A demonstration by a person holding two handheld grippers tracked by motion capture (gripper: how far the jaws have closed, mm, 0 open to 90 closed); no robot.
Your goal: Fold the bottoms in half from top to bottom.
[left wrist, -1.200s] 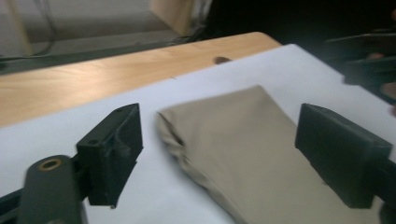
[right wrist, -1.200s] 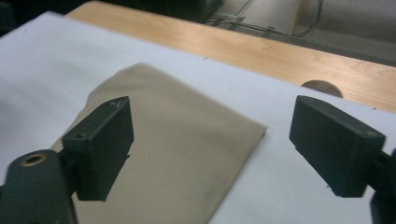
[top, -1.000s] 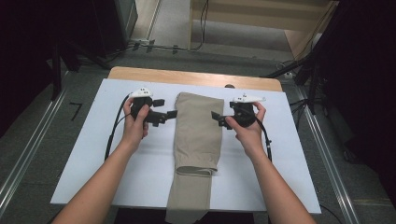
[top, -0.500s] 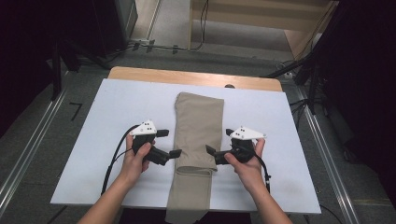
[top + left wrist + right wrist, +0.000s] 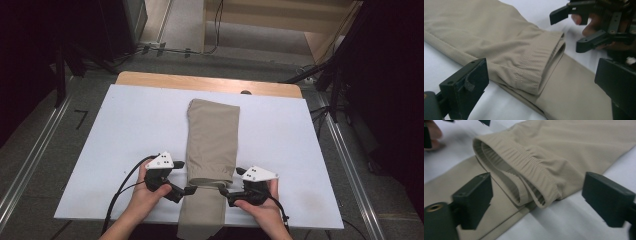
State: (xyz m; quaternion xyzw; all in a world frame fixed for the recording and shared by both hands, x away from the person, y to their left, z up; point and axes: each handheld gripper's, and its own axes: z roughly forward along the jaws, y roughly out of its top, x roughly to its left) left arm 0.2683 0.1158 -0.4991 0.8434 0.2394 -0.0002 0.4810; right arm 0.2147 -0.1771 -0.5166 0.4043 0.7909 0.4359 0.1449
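Hanging off the near edge of the white table sheet (image 5: 125, 125), the lower end of the folded beige ribbed-knit trousers (image 5: 212, 140) is cut off from the high view. Left gripper (image 5: 190, 190) and right gripper (image 5: 223, 191) flank the folded waistband w/ jaws spread, nothing clamped; right jaws have just been closing a bit, fabric edge between them but pads not pressing. Wooden board (image 5: 200, 83) peeks out behind; far bg too dark to read.

Both grippers' fingers (image 5: 190, 190) apart, low
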